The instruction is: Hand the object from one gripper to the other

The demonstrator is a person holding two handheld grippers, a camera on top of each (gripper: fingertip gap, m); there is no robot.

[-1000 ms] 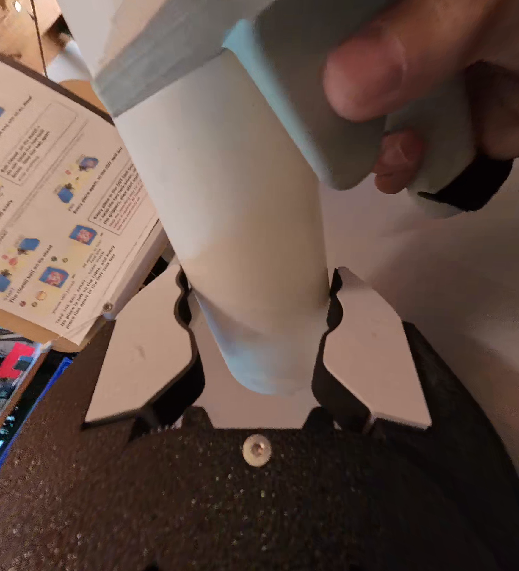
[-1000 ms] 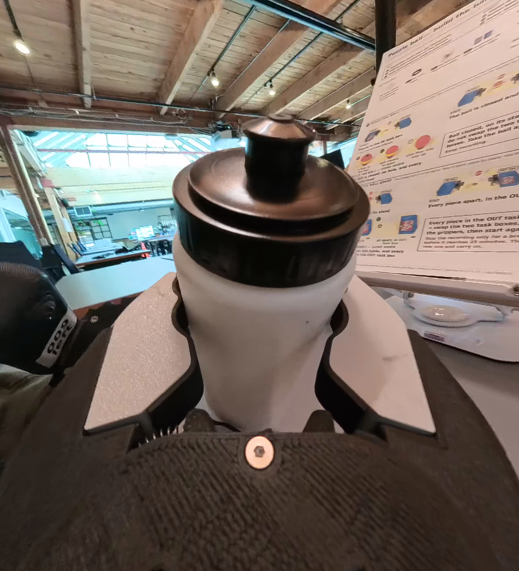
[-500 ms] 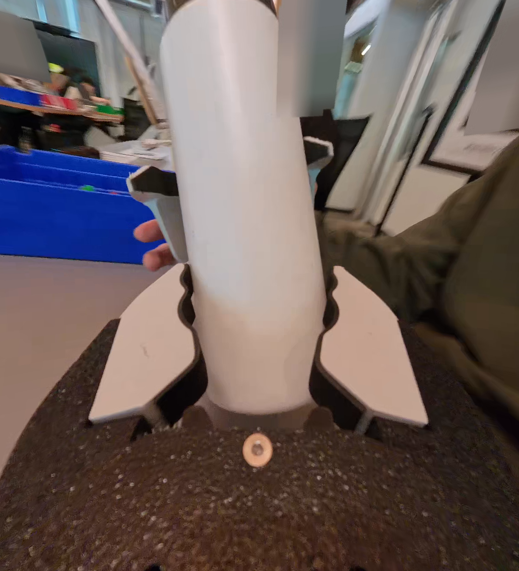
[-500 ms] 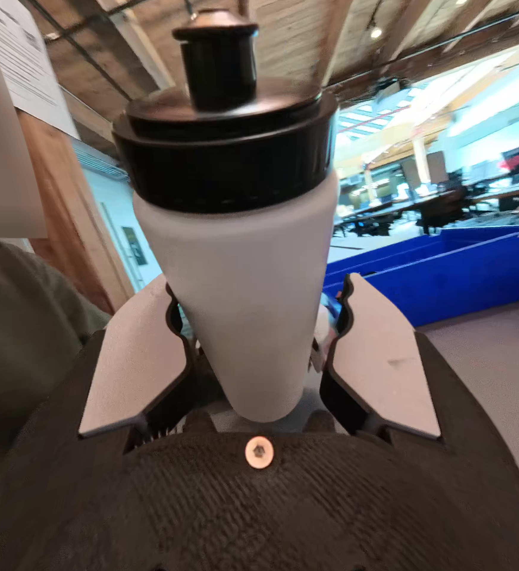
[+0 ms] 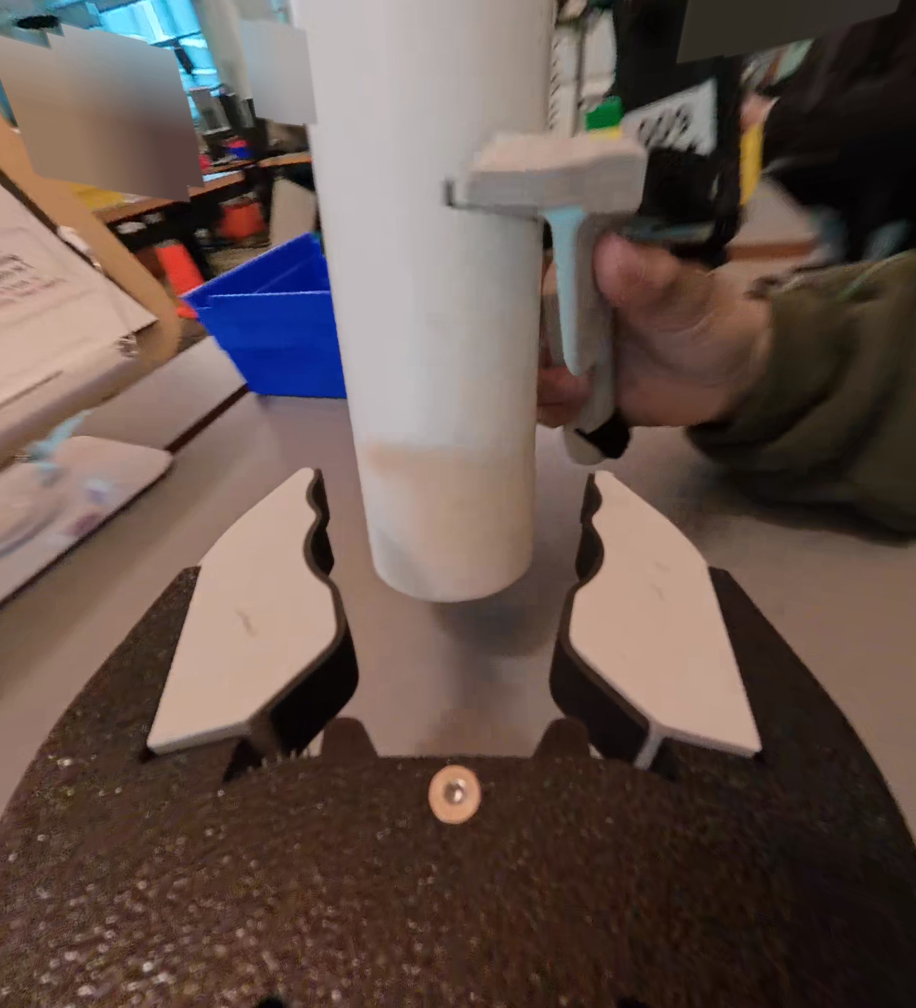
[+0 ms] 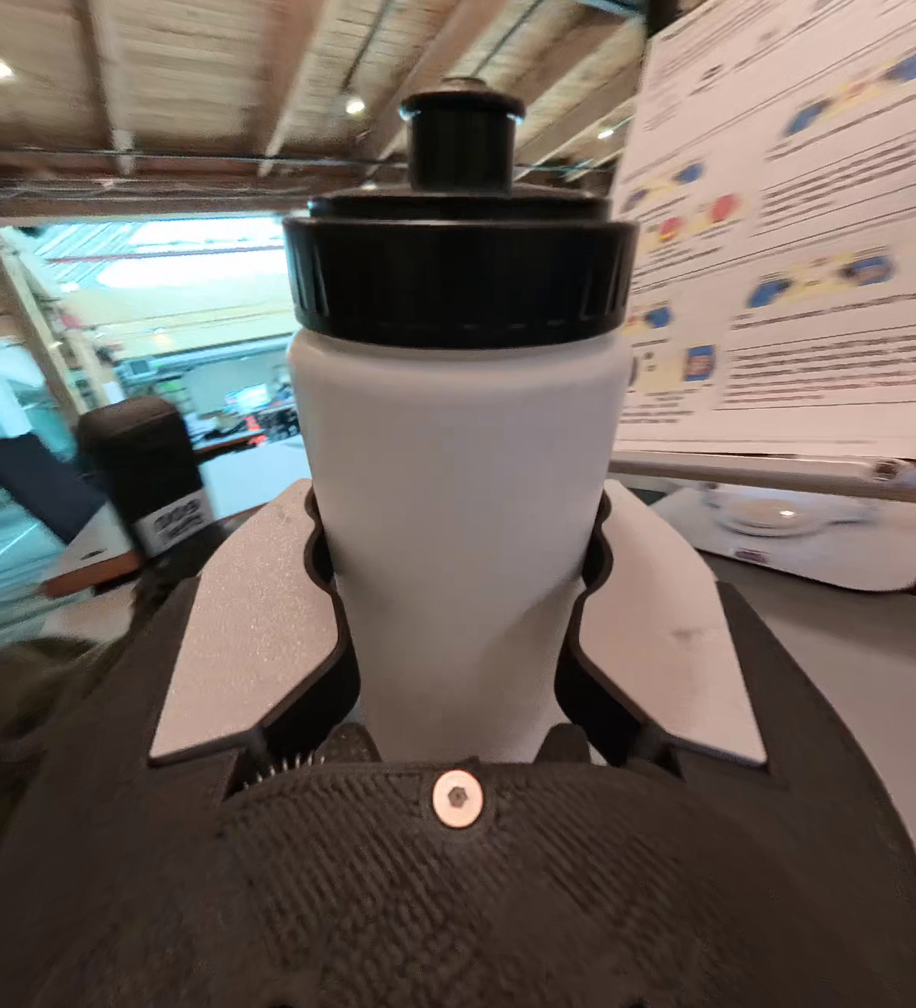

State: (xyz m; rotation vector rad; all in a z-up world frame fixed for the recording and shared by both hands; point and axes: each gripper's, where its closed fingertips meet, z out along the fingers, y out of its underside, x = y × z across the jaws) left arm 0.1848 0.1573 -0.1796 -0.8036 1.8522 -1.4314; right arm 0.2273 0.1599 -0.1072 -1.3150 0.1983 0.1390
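White plastic is most of what we see: one bottle (image 5: 434, 305), upright, its long axis vertical, black cap (image 6: 458, 278) and spout on top in the right wrist view.

Going left to right in the left wrist view, we count one tilted instruction sheet (image 5: 14, 305) on its board, one white stand base (image 5: 35, 513) under it, one blue bin (image 5: 281, 333) on the grey table (image 5: 799, 627), then the bottle in the middle, and to its right one hand (image 5: 679, 349) in an olive sleeve (image 5: 870, 393) gripping the handle of the right gripper (image 6: 458, 551).

We see the left gripper (image 5: 453, 523) with its jaws spread apart. The bottle's rounded base hangs between the two tips, clear of both, with table showing on each side and a shadow beneath it (the base does not reach the table).

In the right wrist view the right gripper's jaws are clamped on the bottle's lower body, both pads pressed against its sides, the cap end pointing away from the camera toward the timber ceiling. A black object with a white label (image 6: 144, 469), blurred, sits at left; the sheet and stand base sit at right.
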